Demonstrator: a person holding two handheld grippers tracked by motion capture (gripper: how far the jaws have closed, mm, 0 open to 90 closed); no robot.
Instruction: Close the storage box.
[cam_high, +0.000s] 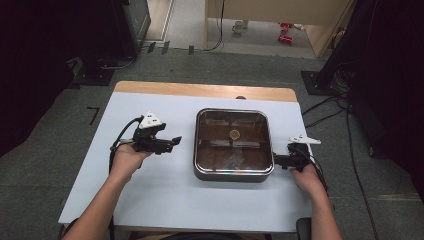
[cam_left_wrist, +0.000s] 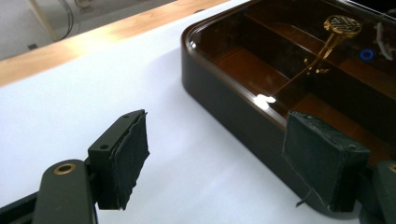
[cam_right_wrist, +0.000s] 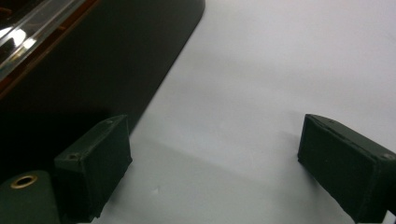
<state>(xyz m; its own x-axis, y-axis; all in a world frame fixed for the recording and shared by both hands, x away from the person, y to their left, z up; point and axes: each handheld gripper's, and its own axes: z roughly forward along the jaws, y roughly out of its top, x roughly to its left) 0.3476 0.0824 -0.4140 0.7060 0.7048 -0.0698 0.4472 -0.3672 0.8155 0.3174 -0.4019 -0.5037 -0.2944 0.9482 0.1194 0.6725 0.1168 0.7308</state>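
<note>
A square dark brown box (cam_high: 233, 145) with a clear glass lid and a small gold knob (cam_high: 233, 133) rests mid-table. My left gripper (cam_high: 172, 142) hovers left of the box, open, nothing between its pads (cam_left_wrist: 128, 156). In the left gripper view the box (cam_left_wrist: 261, 79) lies ahead to the right, its gold knob (cam_left_wrist: 343, 25) under the glass. My right gripper (cam_high: 280, 161) sits low against the box's right front corner, open. In the right gripper view the box's dark side wall (cam_right_wrist: 93, 70) stands just beyond the left pad (cam_right_wrist: 95, 163).
The table has a white top (cam_high: 165, 190) with a wooden strip (cam_high: 200, 90) along its far edge. Cables (cam_high: 330, 107) and dark equipment stands sit on the grey carpet to the right and back left.
</note>
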